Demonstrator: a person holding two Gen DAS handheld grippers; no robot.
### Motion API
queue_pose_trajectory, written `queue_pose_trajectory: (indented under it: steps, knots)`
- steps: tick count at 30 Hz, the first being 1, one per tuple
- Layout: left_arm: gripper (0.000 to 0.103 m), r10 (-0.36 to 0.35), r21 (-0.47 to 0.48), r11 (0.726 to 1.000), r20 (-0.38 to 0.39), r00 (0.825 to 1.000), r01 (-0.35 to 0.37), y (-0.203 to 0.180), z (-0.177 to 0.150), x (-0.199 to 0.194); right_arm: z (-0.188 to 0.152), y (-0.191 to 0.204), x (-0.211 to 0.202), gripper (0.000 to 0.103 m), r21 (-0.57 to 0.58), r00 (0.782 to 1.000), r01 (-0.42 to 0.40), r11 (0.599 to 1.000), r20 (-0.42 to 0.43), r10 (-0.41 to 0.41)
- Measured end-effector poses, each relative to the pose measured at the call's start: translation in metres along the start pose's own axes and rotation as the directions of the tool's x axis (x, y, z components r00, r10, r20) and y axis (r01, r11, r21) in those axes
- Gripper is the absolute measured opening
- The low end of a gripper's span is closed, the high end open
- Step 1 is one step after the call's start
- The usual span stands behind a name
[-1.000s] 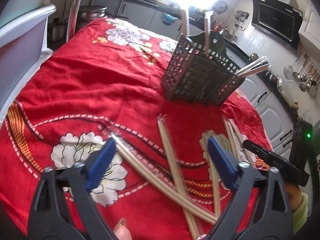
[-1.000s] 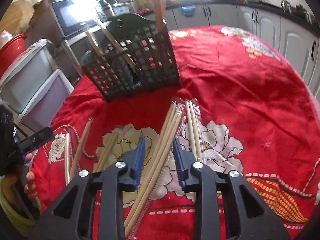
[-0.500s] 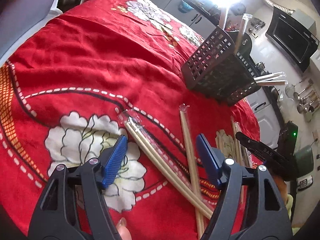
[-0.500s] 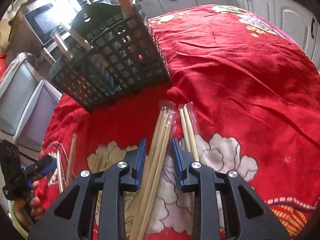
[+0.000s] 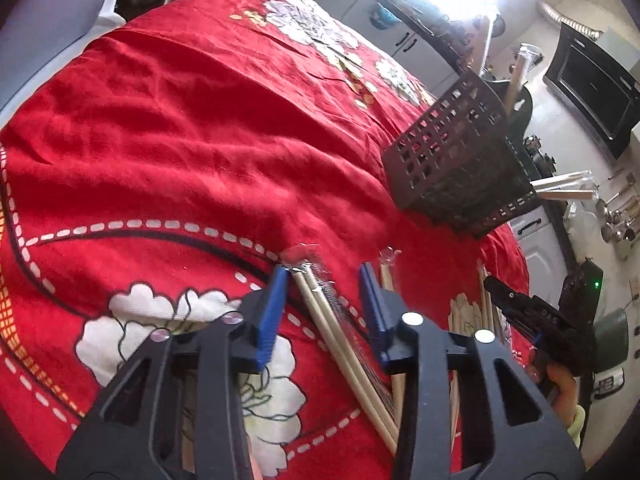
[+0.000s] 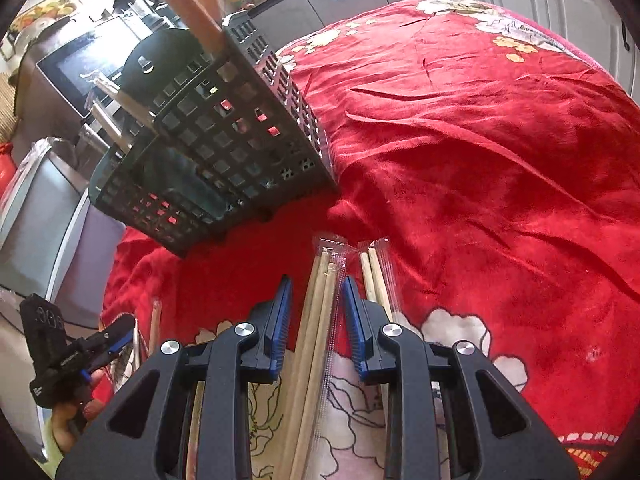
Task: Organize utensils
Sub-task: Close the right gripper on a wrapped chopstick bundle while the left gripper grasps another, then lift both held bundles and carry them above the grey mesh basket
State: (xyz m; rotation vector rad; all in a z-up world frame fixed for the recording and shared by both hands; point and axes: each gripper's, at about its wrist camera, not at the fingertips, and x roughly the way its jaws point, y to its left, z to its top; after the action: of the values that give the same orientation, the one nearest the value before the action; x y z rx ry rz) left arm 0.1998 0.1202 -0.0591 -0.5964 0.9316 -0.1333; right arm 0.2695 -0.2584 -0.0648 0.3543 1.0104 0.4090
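Left wrist view: the left gripper [image 5: 324, 312] is held released, jaws parted around a wrapped chopstick pair [image 5: 340, 328] lying on the red tablecloth [image 5: 180, 140]. The left pad seems to touch the wrapper, though blur makes that uncertain. The black basket [image 5: 460, 172] is seen far right, already holding utensils. If the jaws are closed off-centre, the slick wrapper could be squeezed out sideways. Wide bare cloth is offered on the left; the right is crowded by loose chopsticks [image 5: 486, 312].

Right wrist view: the right gripper [image 6: 316, 320] is likewise unclenched, straddling a wrapped bundle [image 6: 316, 320] without contact being shown. A second wrapped pair [image 6: 376, 276] lies just right and could be snagged by the right pad. The basket [image 6: 224, 148] stands just beyond the bundle's tips, so a forward lift could knock it; open room is left on the right.
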Motion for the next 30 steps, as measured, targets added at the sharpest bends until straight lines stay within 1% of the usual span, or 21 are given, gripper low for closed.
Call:
queue_pose_trajectory:
  steps: [5, 6, 7, 8, 9, 10, 12, 15, 18, 22, 26, 30]
  knots:
    - [0.016, 0.003, -0.007, 1.000, 0.001, 1.000, -0.003, 0.002, 0.002, 0.002, 0.007, -0.003, 0.003, 0.024, 0.005, 1.000, 0.001, 1.000, -0.002, -0.001]
    - [0.016, 0.000, -0.008, 1.000, 0.000, 1.000, 0.000, 0.003, 0.003, 0.002, 0.009, -0.003, 0.003, 0.024, 0.004, 1.000, 0.000, 1.000, -0.003, 0.000]
    - [0.015, -0.002, -0.010, 1.000, 0.000, 1.000, 0.002, 0.003, 0.003, 0.003, 0.010, -0.003, 0.004, 0.022, 0.001, 1.000, -0.001, 1.000, -0.003, 0.001]
    - [0.014, -0.003, -0.009, 1.000, -0.001, 1.000, 0.003, 0.004, 0.004, 0.003, 0.010, -0.002, 0.004, 0.016, -0.005, 1.000, 0.003, 1.000, -0.002, -0.003]
    - [0.013, -0.003, -0.007, 1.000, -0.001, 1.000, 0.003, 0.004, 0.004, 0.003, 0.011, -0.001, 0.005, 0.013, -0.011, 1.000, 0.005, 1.000, -0.002, -0.005]
    - [0.012, -0.005, -0.005, 1.000, 0.000, 1.000, 0.005, 0.004, 0.005, 0.003, 0.011, -0.001, 0.006, 0.012, -0.013, 1.000, -0.001, 1.000, -0.003, 0.001]
    - [0.005, -0.016, -0.005, 1.000, -0.004, 1.000, 0.016, 0.003, 0.006, 0.004, 0.012, -0.003, 0.003, 0.010, -0.005, 1.000, -0.028, 1.000, 0.001, 0.028]
    - [0.004, -0.027, 0.003, 1.000, -0.006, 1.000, 0.027, 0.000, 0.007, 0.004, 0.012, -0.003, -0.006, 0.006, -0.020, 0.998, -0.050, 0.999, 0.030, 0.050]
    - [0.004, -0.052, 0.019, 0.998, 0.003, 0.999, 0.052, -0.007, 0.007, 0.000, 0.011, 0.003, -0.019, 0.006, -0.041, 0.994, -0.088, 0.995, 0.064, 0.090]
    - [0.003, -0.093, 0.040, 0.995, 0.021, 0.995, 0.092, -0.019, 0.009, -0.009, 0.010, 0.015, -0.034, 0.006, -0.094, 0.990, -0.095, 0.991, 0.099, 0.104]
    - [0.003, -0.146, 0.064, 0.988, 0.044, 0.988, 0.143, -0.036, 0.014, -0.023, 0.008, 0.027, -0.049, 0.006, -0.131, 0.983, -0.112, 0.985, 0.132, 0.129]
    - [0.002, -0.184, 0.122, 0.977, 0.071, 0.980, 0.175, -0.058, 0.020, -0.039, 0.007, 0.046, -0.070, 0.006, -0.190, 0.972, -0.129, 0.973, 0.168, 0.162]
